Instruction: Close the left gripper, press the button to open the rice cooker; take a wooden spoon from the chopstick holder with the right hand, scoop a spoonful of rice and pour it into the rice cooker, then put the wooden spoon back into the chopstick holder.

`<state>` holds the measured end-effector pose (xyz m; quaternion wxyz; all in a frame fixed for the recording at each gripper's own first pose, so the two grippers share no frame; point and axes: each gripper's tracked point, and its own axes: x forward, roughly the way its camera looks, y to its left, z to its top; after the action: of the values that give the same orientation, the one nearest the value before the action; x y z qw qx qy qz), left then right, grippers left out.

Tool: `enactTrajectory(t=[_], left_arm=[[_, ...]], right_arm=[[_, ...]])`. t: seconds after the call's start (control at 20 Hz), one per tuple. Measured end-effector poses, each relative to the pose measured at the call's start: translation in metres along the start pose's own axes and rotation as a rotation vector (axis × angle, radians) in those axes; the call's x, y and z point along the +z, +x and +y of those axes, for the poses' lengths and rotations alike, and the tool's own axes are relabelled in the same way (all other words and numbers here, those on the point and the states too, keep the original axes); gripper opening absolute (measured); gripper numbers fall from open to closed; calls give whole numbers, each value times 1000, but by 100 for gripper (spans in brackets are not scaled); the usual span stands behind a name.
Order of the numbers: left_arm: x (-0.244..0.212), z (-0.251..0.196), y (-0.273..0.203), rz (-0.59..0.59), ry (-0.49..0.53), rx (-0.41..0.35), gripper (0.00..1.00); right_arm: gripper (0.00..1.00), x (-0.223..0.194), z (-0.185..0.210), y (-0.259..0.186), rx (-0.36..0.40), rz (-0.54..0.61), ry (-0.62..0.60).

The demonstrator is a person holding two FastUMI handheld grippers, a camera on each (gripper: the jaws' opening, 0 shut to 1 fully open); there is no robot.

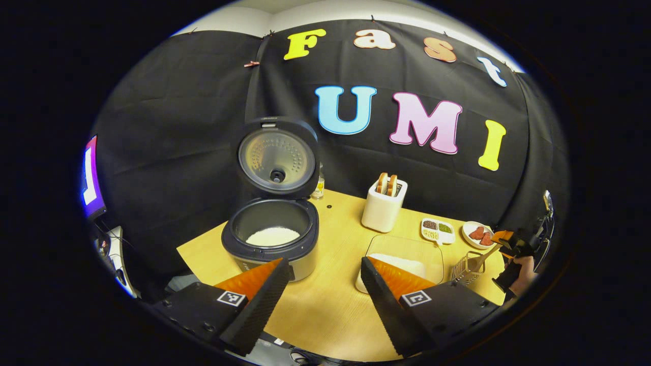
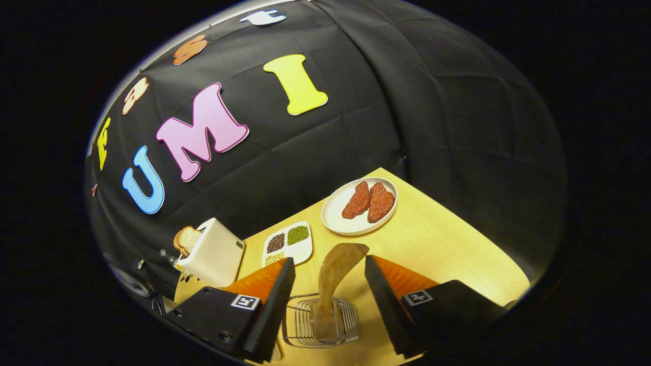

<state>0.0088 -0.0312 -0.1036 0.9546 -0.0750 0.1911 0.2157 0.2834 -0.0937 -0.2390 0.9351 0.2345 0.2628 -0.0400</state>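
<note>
The rice cooker stands open on the wooden table, its lid upright and white rice in the pot. My left gripper hovers open in front of it, holding nothing. A shallow tray of rice lies to the cooker's right. The wire chopstick holder sits at the table's right edge with the wooden spoon leaning out of it. In the right gripper view the spoon stands in the holder, between the open fingers of my right gripper, with a gap on each side.
A white toaster with bread stands behind the tray. A sectioned dish of beans and a plate of meat slices lie beyond the holder. A small bottle stands behind the cooker. A lit screen is off the table's left.
</note>
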Motion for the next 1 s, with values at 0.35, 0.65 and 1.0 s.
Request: enactTrajectory(t=[0.35,0.65,1.0], left_arm=[[-15,1,8,43,-18,-20,96],[-17,1,12,53,14,-80,96],[-8,22,20,18,15,-159,96]], right_arm=[[26,-3,2,14,-33,17,23],[16,13,30,-18,20,-40,-49],[15,74,61,-75,30,-227,-80]])
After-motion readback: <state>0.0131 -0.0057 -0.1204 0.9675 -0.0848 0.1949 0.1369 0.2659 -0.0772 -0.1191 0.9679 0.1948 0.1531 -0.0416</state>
